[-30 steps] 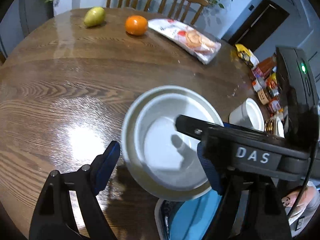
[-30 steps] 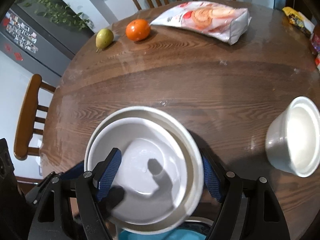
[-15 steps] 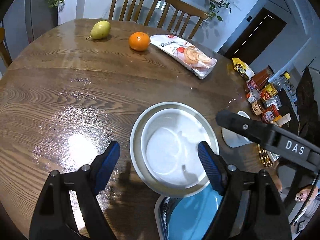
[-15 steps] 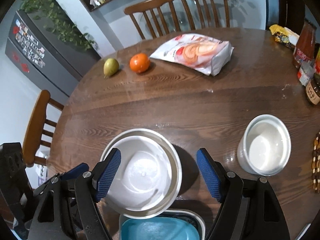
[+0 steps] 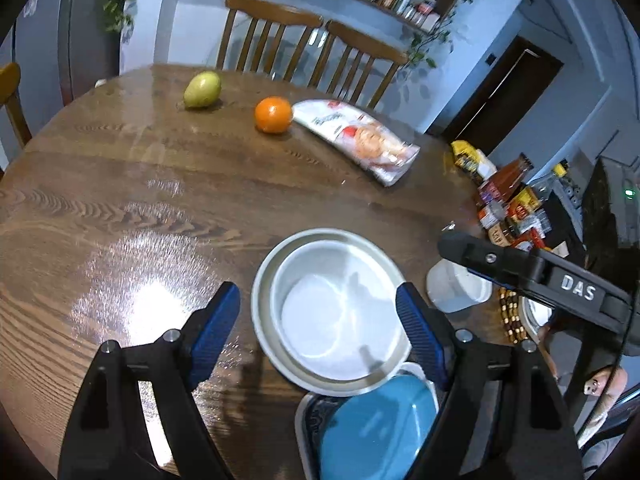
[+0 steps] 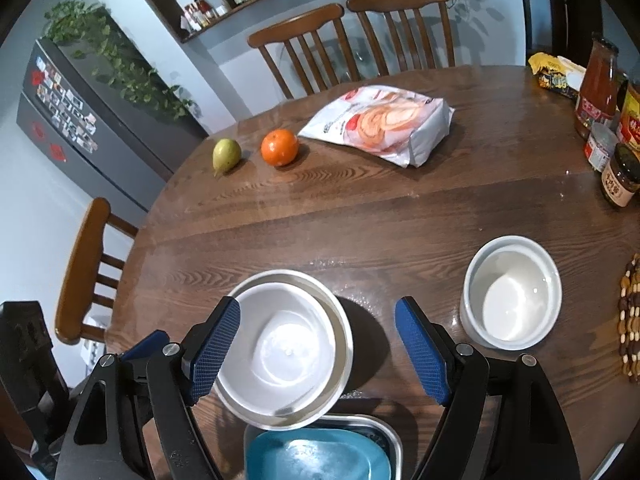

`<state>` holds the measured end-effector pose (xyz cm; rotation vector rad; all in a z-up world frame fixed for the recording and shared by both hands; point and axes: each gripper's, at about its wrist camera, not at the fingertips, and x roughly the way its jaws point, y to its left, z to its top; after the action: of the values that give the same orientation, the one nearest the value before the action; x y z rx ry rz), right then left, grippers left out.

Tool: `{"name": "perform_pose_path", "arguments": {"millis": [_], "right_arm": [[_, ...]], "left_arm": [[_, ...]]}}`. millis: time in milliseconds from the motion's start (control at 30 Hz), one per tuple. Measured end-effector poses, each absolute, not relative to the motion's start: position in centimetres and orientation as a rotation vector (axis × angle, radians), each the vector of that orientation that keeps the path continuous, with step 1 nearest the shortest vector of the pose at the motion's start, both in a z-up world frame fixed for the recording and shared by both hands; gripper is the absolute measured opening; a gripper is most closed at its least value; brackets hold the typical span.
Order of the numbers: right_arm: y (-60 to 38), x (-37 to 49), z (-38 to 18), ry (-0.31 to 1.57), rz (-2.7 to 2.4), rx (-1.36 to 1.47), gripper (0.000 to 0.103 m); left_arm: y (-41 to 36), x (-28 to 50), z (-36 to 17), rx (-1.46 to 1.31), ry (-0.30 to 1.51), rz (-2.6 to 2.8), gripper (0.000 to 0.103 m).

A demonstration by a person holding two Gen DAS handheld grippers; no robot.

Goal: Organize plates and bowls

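A white bowl (image 5: 336,320) sits nested in a wider metal bowl on the wooden table; it also shows in the right wrist view (image 6: 284,348). Its near rim overlaps a blue plate (image 5: 376,432) lying in a metal tray (image 6: 376,432). A second, deeper white bowl (image 6: 512,292) stands to the right, partly hidden in the left wrist view (image 5: 456,288). My left gripper (image 5: 320,332) is open and empty, raised above the nested bowls. My right gripper (image 6: 320,344) is open and empty above them too; its arm (image 5: 560,280) crosses the left wrist view.
A pear (image 5: 202,89), an orange (image 5: 273,114) and a bag of pastries (image 5: 360,140) lie at the table's far side. Jars and sauce bottles (image 6: 604,120) crowd the right edge, beside a beaded trivet (image 6: 630,316). Wooden chairs (image 6: 348,36) stand behind.
Both grippers have risen and pulled back from the nested bowls, which now look smaller and stay on the table. The right arm has moved off the bowls in the left wrist view.
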<state>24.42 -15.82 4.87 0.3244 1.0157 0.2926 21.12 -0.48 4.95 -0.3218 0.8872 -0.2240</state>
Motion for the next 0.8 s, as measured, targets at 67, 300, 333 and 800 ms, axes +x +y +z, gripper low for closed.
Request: {"name": "perform_pose_path", "arguments": {"millis": [67, 300, 333, 800], "right_arm": [[-16.3, 24.2, 5.3, 1.004, 0.291, 0.333, 0.081], [-19.5, 22.9, 7.0, 0.928, 0.249, 0.383, 0.081], [-20.1, 22.8, 7.2, 0.919, 0.238, 0.39, 0.081], [-27.1, 21.9, 7.4, 0.851, 0.071, 0.468, 0.087]], "left_arm": [[-1.0, 20.7, 5.6, -0.308, 0.854, -0.24, 0.079], [-3.7, 20.9, 8.1, -0.307, 0.827, -0.306, 0.079], [-4.2, 20.8, 8.5, -0.302, 0.814, -0.316, 0.079], [-14.3, 23.4, 7.5, -0.215, 0.879, -0.436, 0.08]]}}
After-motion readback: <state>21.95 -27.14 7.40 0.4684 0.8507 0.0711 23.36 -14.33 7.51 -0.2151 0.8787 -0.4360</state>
